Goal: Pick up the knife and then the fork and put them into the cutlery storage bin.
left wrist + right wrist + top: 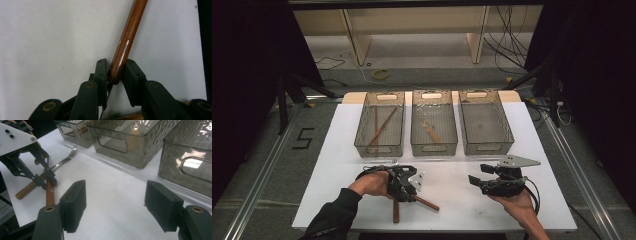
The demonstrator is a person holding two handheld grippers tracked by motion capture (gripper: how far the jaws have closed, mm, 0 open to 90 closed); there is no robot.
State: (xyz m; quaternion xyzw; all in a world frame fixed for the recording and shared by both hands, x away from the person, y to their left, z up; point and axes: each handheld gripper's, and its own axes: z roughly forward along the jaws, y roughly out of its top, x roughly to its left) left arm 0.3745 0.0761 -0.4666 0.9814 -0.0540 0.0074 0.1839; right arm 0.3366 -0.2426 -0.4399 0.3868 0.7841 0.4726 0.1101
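**Left Jaws Closing on a Wooden Handle at the Near Edge**

We hold the left gripper (pixel 404 182) low over the desk (pixel 447 200), close to its near edge and left of centre. In the left gripper view the jaws stand narrow around a brown wooden handle (pixel 125 45). The right pad touches the handle; the left pad is at its side, with a thin metal blade edge running down beside it. We judge this a grip being taken, at or near contact. The handle end sits between the pads, so the long part projects forward, free of the gripper body.

Two wooden-handled pieces cross under this gripper: the gripped handle (pixel 427 203) points toward the near right, and a second handle (pixel 396 211) points at the near edge. A fork (pixel 65 160) lies flat behind them, tines toward the bins.

We hold the right gripper (pixel 484 181) right of centre, jaws wide with nothing between them, turned toward the left gripper. We judge it is parked clear of the pickup.

Three clear bins stand in a row along the far edge. The left bin (pixel 362 131) holds long brown sticks, the middle bin (pixel 418 131) one pale utensil, and the right bin (pixel 507 131) nothing. We judge this a sorting layout, one item type per bin.
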